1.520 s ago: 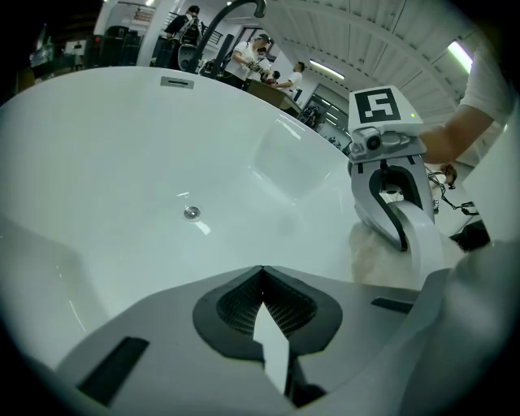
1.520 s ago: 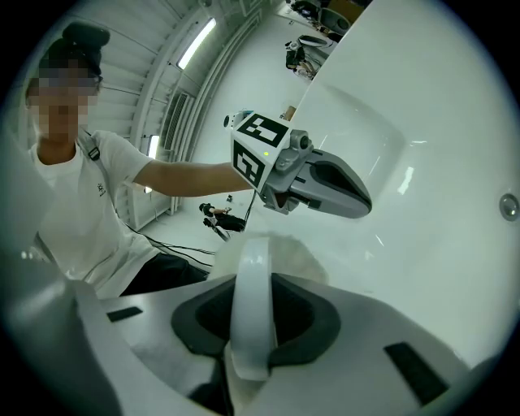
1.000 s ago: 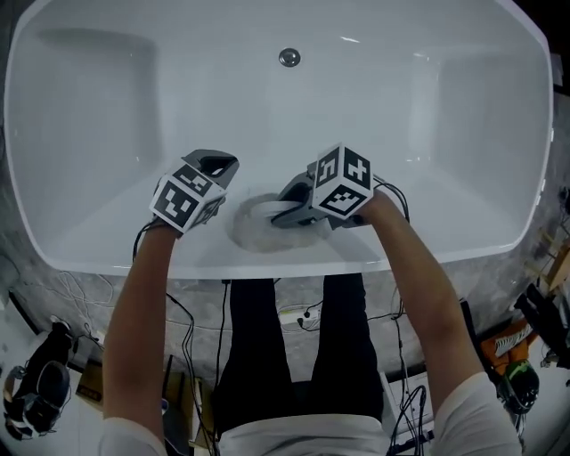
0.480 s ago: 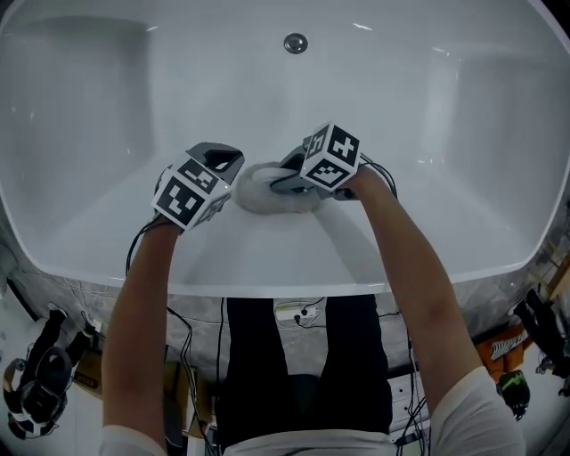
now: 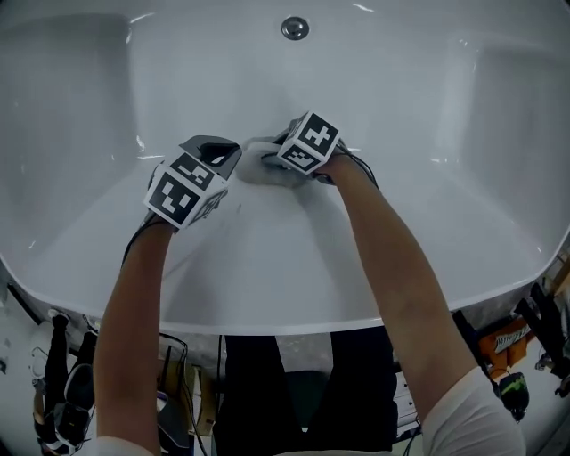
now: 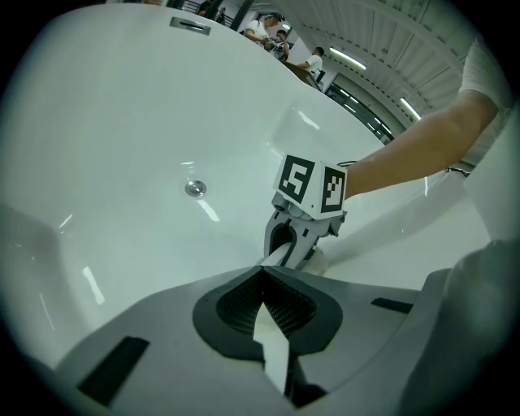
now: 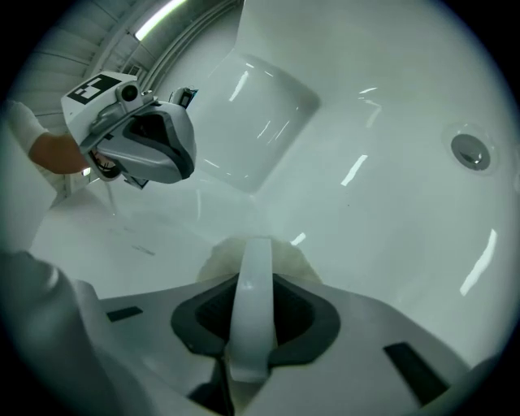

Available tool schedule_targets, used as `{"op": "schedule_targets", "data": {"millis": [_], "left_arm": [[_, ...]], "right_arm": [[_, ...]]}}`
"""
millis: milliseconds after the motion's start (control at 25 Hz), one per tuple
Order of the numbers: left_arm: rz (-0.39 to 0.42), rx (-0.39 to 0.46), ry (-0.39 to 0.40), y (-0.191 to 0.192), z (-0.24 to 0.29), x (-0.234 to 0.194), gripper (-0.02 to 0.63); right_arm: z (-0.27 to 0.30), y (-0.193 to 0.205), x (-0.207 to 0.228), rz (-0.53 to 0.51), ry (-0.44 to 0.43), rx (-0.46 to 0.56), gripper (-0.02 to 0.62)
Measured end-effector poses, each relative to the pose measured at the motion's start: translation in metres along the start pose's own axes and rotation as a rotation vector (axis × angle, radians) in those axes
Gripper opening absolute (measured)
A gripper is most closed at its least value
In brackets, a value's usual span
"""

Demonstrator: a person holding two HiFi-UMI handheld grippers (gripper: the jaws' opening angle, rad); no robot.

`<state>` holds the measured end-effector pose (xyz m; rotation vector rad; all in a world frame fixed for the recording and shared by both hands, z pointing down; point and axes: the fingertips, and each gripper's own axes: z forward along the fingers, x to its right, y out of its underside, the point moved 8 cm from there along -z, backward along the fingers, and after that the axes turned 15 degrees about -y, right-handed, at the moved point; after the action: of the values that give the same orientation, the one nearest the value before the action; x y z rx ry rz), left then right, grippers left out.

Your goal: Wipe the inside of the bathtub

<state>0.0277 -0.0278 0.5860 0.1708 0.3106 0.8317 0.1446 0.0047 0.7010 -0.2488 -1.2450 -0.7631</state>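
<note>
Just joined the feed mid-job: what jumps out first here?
A big white bathtub fills the view, its drain toward the far side. Mid-tub, the right tongs are clamped on the handle of a fluffy white pad pressed against the tub's inside, with the left tongs shut and empty close beside it.

Soft glare on bathtub, fisheye-dark edges
</note>
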Motion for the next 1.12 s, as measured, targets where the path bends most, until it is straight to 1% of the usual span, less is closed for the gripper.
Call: {"op": "schedule_targets", "data": {"millis": [120, 200, 400, 480, 640, 800, 920, 1120], "left_arm": [[0.011, -0.01, 0.006, 0.001, 0.011, -0.003, 0.006], [0.012, -0.014, 0.009, 0.0, 0.017, -0.003, 0.006], [0.019, -0.026, 0.018, -0.011, 0.036, 0.007, 0.006], [0.026, -0.026, 0.02, -0.013, 0.037, 0.013, 0.006], [0.033, -0.03, 0.023, -0.016, 0.038, 0.027, 0.006], [0.046, -0.026, 0.035, -0.034, 0.042, 0.045, 0.006], [0.058, -0.024, 0.036, -0.047, 0.042, 0.06, 0.006], [0.053, -0.017, 0.033, -0.072, 0.042, 0.077, 0.006]], "right_arm": [[-0.001, 0.008, 0.018, -0.006, 0.03, -0.037, 0.091], [-0.008, 0.018, 0.03, 0.008, 0.038, -0.052, 0.091], [-0.038, 0.056, 0.056, 0.047, 0.046, -0.067, 0.091], [-0.049, 0.068, 0.058, 0.054, 0.055, -0.069, 0.091], [-0.059, 0.084, 0.052, 0.061, 0.058, -0.067, 0.091], [-0.073, 0.09, 0.04, 0.052, 0.04, -0.053, 0.091], [-0.082, 0.092, 0.023, 0.029, 0.005, -0.034, 0.091], [-0.102, 0.096, -0.009, 0.002, -0.072, 0.029, 0.091]]}}
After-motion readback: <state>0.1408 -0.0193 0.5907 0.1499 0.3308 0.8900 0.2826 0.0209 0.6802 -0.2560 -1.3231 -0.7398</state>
